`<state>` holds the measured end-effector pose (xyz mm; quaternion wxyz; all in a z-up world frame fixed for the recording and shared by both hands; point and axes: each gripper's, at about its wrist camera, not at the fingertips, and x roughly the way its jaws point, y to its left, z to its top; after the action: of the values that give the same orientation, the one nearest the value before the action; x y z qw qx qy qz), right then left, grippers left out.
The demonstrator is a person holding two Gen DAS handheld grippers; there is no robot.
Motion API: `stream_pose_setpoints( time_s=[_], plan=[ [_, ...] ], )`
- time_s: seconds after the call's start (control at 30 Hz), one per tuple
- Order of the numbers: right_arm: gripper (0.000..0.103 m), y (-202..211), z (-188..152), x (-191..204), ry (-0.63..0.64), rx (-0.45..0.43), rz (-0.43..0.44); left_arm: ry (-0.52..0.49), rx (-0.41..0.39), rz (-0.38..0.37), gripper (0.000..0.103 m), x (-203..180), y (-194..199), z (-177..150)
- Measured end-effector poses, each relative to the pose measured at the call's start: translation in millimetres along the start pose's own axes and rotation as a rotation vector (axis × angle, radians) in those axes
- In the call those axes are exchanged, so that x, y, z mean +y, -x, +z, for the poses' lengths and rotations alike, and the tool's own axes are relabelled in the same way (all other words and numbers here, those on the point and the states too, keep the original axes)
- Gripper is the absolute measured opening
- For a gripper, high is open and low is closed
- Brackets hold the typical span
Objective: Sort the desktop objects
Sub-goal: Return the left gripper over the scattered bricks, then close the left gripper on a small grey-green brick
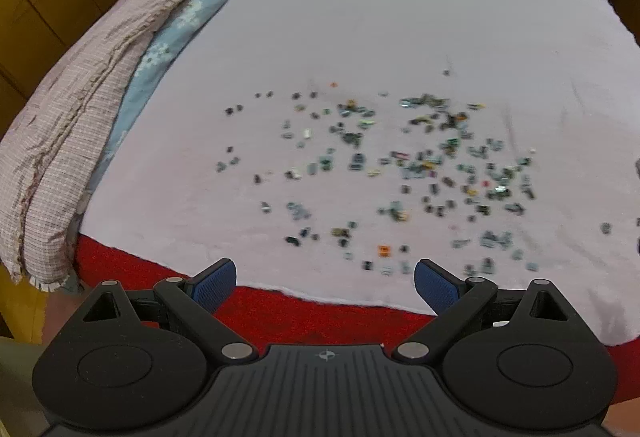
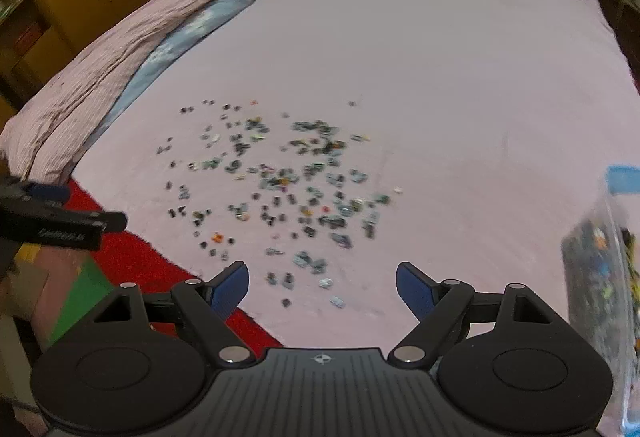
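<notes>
Both grippers spread over scattered bits

My left gripper (image 1: pixel 325 287) and right gripper (image 2: pixel 322 287) gape empty above the bed's near edge; the small pieces (image 1: pixel 400 173) lie strewn on the sheet (image 1: pixel 400 17) just ahead, untouched.

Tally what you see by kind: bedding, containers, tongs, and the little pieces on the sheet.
Tongs: 2, left tongs and right tongs, both open
Pink checked quilt: 1
Blue floral blanket: 1
Clear container of pieces: 1
Small loose pieces: too many and too blurred to count
Total: 5, loose pieces aside
</notes>
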<state>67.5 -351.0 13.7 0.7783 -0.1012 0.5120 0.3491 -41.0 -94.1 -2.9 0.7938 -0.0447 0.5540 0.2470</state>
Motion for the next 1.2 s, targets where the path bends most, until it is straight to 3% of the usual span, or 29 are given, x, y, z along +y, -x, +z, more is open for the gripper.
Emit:
stream_pose_setpoints(
  time_s=[0.17,0.37,0.5,0.67,0.83,1.0,1.13,1.2],
  plan=[
    [0.083,-16,9,28,-0.021,0.029,-0.044,-0.118,-0.009,-0.025,0.097,24,-34,-2],
    [0.084,-48,6,74,-0.139,0.024,-0.148,-0.355,-0.060,-0.134,0.096,49,-86,-7],
    [0.084,-77,0,105,-0.194,0.072,-0.172,-0.435,-0.037,-0.227,0.088,54,-122,-14],
    [0.084,-99,-9,135,-0.161,0.120,-0.161,-0.399,0.013,-0.295,0.076,58,-162,-22],
    [0.084,-123,-19,146,-0.197,0.189,-0.159,-0.220,0.060,-0.351,0.052,75,-192,-16],
    [0.084,-135,-18,150,-0.198,0.202,-0.167,-0.226,0.092,-0.370,0.039,79,-211,-14],
    [0.084,-142,-12,150,-0.196,0.195,-0.170,-0.247,0.085,-0.389,0.022,79,-210,-14],
    [0.084,-146,-7,151,-0.188,0.192,-0.168,-0.245,0.085,-0.398,0.022,79,-209,-14]
  ],
)
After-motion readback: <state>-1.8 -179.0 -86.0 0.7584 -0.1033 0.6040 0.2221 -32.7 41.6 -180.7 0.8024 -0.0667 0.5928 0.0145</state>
